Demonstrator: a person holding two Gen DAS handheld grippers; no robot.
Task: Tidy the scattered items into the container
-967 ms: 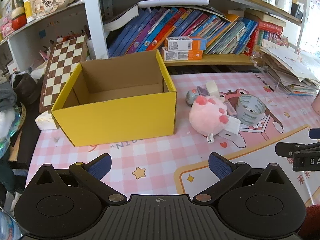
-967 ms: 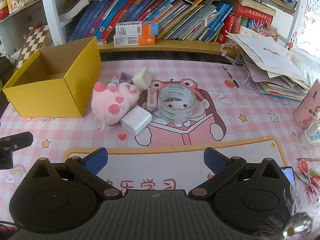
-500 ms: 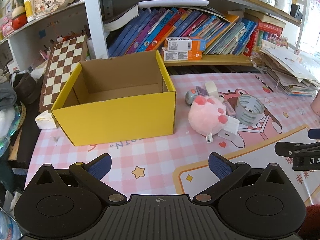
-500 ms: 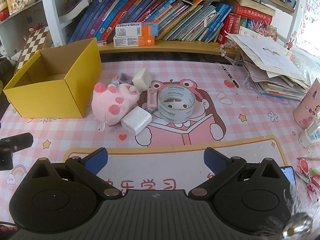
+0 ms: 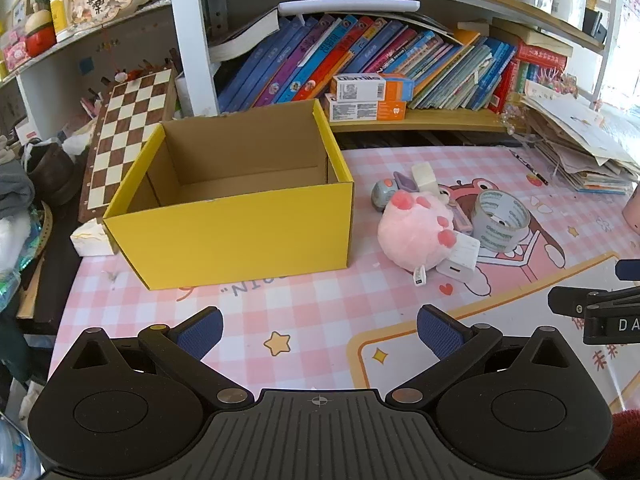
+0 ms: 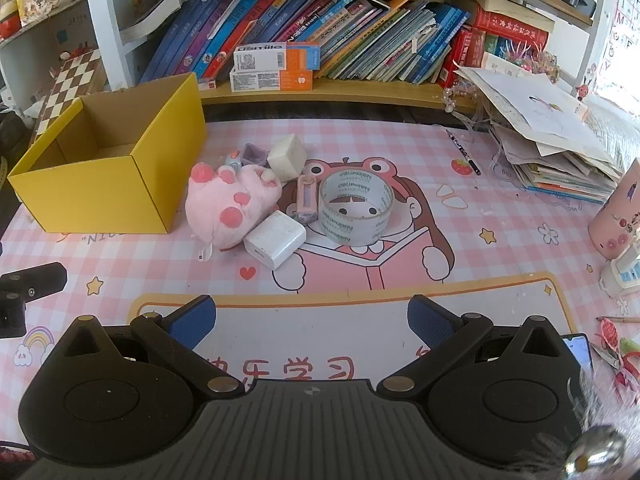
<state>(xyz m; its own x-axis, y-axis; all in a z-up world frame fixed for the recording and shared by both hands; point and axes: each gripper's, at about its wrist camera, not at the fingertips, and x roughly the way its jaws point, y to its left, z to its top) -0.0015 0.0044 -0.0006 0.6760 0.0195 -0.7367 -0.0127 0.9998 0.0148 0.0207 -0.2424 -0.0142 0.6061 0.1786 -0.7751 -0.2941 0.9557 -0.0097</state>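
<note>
Risk: both tools, left tool (image 5: pixel 319 326) and right tool (image 6: pixel 311 316), gape empty; clustered plush toy (image 6: pixel 224 208) and charger (image 6: pixel 275 240) invite a double grab.

A row of leaning books (image 6: pixel 304 28) fills the shelf; two stacked white-and-orange cartons (image 6: pixel 276 66) lie in front of the books, a chessboard (image 5: pixel 128 136) leans to their left, and a heap of papers (image 6: pixel 556 148) sits to their right, with a black pen (image 6: pixel 464 152) nearby
</note>
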